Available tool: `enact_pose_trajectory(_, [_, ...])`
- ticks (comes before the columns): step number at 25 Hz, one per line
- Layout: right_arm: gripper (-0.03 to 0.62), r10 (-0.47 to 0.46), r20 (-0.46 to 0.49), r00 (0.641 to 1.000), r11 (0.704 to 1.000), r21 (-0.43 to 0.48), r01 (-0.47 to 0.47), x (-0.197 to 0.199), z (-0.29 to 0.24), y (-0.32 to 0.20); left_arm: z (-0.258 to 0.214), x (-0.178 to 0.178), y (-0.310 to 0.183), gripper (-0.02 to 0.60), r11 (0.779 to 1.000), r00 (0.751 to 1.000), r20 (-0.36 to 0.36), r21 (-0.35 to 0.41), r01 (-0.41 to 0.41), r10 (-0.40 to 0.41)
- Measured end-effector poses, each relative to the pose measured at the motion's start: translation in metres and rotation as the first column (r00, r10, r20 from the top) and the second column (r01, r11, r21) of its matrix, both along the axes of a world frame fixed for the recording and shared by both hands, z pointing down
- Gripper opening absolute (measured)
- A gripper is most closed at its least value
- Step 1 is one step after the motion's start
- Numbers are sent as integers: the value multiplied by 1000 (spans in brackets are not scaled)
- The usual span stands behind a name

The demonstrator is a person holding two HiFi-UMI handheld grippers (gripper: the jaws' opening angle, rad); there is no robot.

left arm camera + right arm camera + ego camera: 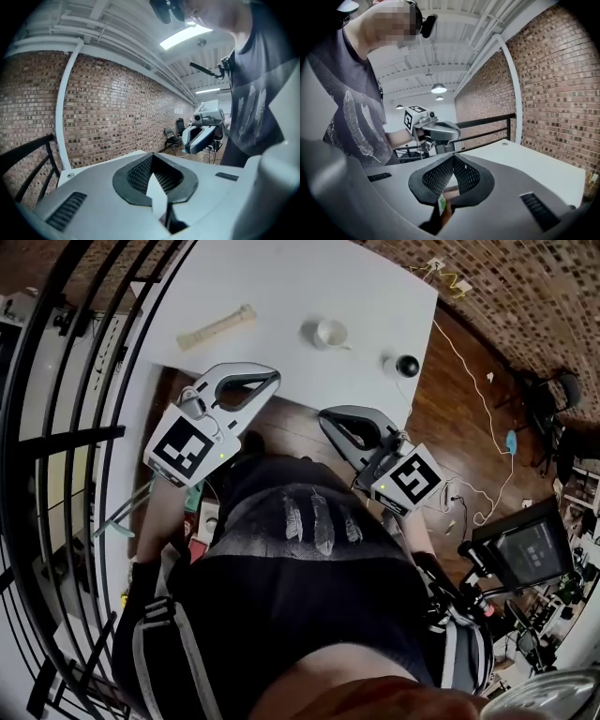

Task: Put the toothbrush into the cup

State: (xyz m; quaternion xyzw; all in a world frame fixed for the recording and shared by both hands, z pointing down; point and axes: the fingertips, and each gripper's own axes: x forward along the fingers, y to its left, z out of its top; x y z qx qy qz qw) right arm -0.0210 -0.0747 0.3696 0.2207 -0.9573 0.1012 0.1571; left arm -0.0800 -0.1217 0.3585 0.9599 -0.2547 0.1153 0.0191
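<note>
Now, left gripper (274, 377) and right gripper (324, 414) both closed, empty, clear of toothbrush (217, 328) and cup (330, 333).

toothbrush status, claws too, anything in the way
Both shut, empty: left claw, right claw, at the table edge. On it, toothbrush flat, cup apart to its right. Nothing between them.

A white tabletop (281, 282) stands on a wooden floor (459, 427), a small black-and-white object (405, 365) near its right edge. Black railing (56, 442) runs at left, brick wall (525, 287) at upper right
</note>
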Motion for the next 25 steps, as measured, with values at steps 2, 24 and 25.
enact_pose_trajectory(2, [-2, -6, -1, 1000, 1000, 3, 6, -6, -2, -5, 3, -12, -8, -5, 1000, 1000, 4, -14, 25, -25])
enact_pose_trajectory(24, [-2, -117, 26, 993, 992, -38, 118, -8, 9, -33, 8, -26, -32, -5, 987, 986, 70, -47, 155, -152])
enact_pose_trajectory(25, [-2, -120, 36, 992, 992, -43, 121, -7, 10, -37, 8, -25, -37, -5, 985, 984, 73, -48, 165, -161])
